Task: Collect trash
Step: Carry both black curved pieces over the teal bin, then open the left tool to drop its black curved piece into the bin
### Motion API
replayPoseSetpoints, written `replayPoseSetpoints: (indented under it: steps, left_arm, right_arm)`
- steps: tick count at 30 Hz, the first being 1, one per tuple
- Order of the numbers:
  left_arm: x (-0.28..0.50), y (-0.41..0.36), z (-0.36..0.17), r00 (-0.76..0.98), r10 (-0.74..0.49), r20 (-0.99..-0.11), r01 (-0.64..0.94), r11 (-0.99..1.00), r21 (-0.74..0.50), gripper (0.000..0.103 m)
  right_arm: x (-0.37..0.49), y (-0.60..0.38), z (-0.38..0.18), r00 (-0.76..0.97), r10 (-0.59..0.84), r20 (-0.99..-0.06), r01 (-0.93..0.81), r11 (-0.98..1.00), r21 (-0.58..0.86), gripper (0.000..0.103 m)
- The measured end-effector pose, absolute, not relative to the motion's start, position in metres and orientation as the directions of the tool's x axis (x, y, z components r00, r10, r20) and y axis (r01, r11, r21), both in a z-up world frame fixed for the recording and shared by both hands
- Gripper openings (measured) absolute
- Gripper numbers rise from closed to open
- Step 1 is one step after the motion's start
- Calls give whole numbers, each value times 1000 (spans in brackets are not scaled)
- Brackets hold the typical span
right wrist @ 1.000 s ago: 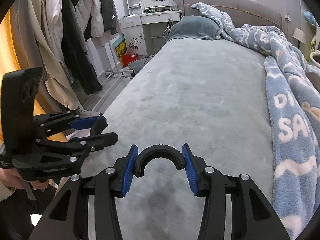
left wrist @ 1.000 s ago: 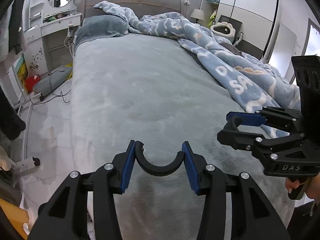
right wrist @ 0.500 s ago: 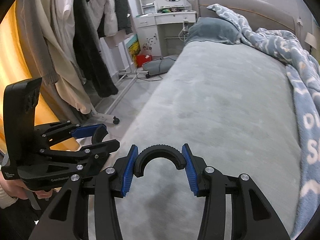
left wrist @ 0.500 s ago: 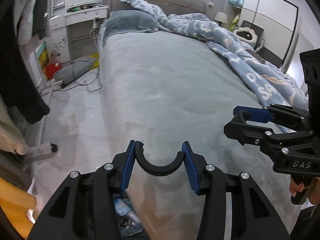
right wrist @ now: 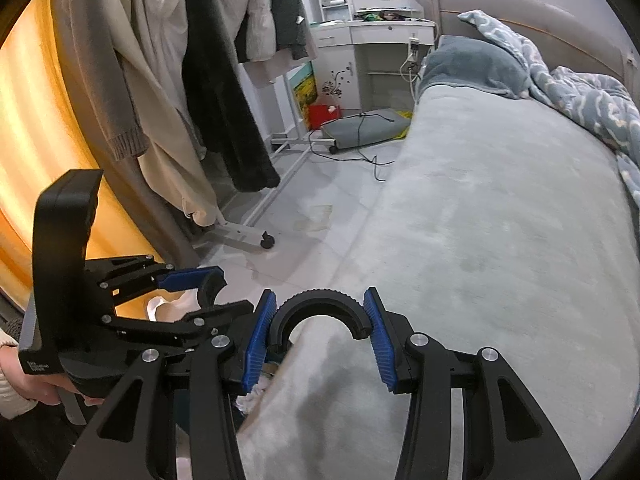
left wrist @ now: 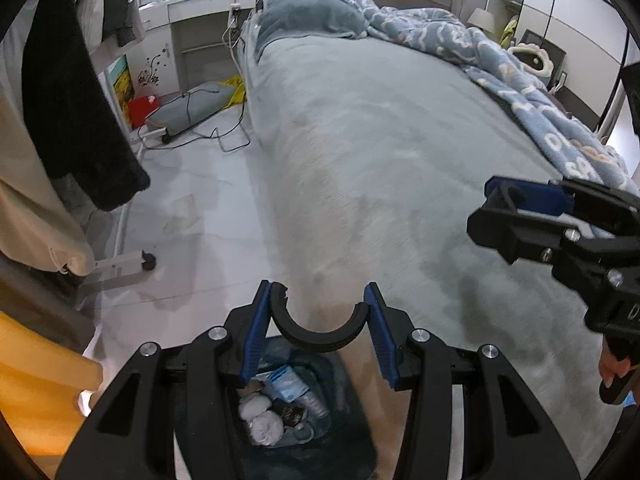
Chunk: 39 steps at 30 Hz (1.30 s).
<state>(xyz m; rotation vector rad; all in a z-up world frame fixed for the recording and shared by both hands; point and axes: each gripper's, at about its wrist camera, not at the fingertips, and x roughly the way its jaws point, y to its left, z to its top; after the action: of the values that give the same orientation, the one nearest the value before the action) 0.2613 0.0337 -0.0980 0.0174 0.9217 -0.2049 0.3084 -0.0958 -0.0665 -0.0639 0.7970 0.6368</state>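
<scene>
While both grippers hang with jaws partly open and empty, the left gripper is above the bin at the bed's corner; the right gripper should approach the bin slowly, avoiding the mattress.

Black fingers, blue pads

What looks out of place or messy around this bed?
A flattened scrap of paper lies on the floor beside the bed. The blue blanket is bunched along the far side. Cables trail loose near the desk.
</scene>
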Motion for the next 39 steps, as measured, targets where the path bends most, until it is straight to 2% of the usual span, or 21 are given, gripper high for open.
replayPoseSetpoints:
  steps: [11,32,37,39]
  left_arm:
    - [260,65,-121,501,-144,-853,158,985,-74,50]
    - [243,114,-174,236,-176,-956,105,982,-155,50]
    - [235,122,-187,167,-188,-968,110,979,-171,51]
    - [232,126,-190,141,-196,-970,107,977,-182,57]
  right_arm:
    - [312,-60,-71,485,536,-691,-592,783,191,46]
    - [314,-7,-92,419,547,-725,-635,747,197,46]
    - [314,7,-99,401,544,-737,-645,739,194,46]
    - [314,13,-103,387,538,-749,-647,737,196,46]
